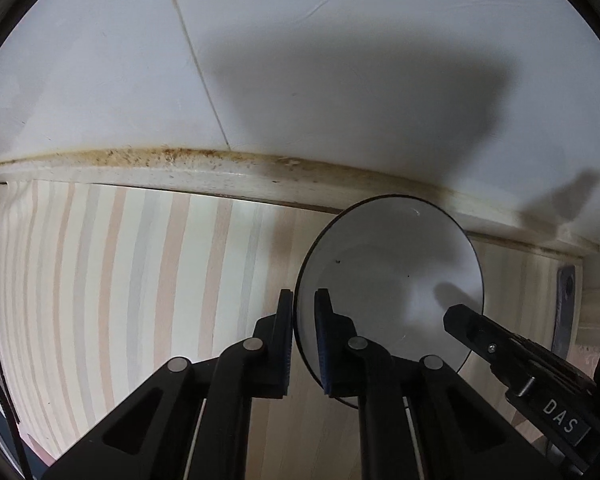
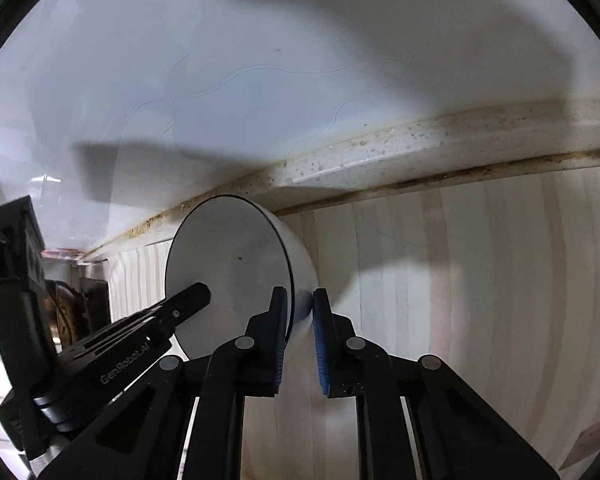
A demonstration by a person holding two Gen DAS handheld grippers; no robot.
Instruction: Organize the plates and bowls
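Bowl (image 1: 388, 276) x1, hand-held grippers x2, both clamped.

The bowl (image 1: 388, 280) sits on the counter (image 1: 140, 280) before the wall (image 1: 300, 60); claws grip opposite rims.

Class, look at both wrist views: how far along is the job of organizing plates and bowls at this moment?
Done: nothing stacked or put away shows in either view. In hand: the left gripper and right gripper are both shut on opposite sides of the rim of one white bowl on the striped wooden countertop. Left: lifting the bowl and placing it; no plates or other bowls are in view.
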